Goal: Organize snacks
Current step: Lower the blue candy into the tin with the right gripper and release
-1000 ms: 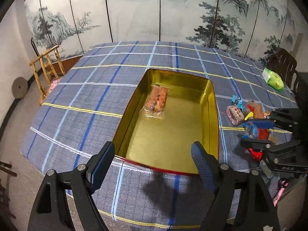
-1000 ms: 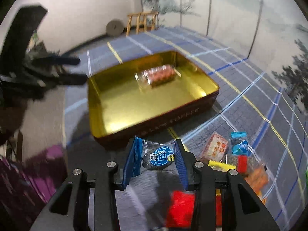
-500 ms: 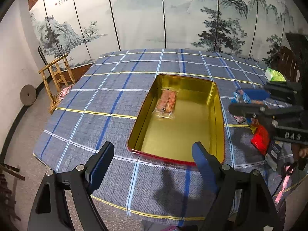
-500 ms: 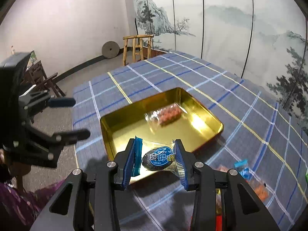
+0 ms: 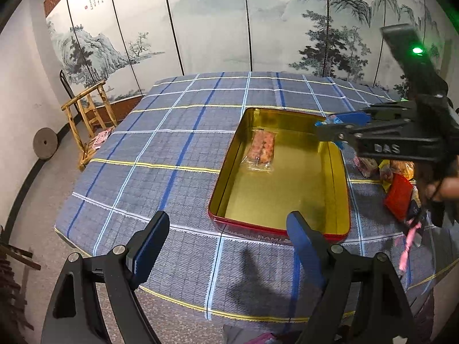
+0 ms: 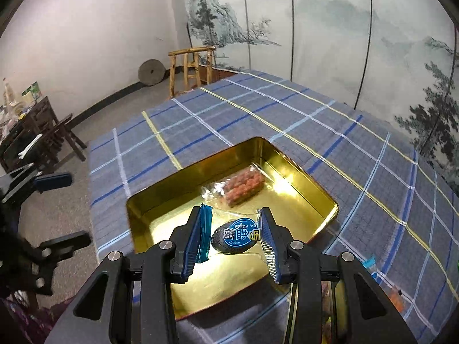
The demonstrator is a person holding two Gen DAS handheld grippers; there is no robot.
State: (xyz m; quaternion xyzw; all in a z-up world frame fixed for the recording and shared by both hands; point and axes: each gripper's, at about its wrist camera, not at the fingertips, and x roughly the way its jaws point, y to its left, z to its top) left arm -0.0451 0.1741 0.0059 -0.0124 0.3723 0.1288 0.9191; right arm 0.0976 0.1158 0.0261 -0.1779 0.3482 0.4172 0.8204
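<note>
Snacks: step in hand looks like carrying one pkt to the gold tin, centre-right of the left wrist view. L-to-R there: left gripper at bottom, spread, nothing between; 1 tin w/ 1 clear pkt of orange snacks inside; loose pile at right edge (count unclear). Right gripper, lower centre of its own view, pinches 1 blue-label dark snack over the tin. Next, prob.: lower it beside the orange pkt, then release.
</note>
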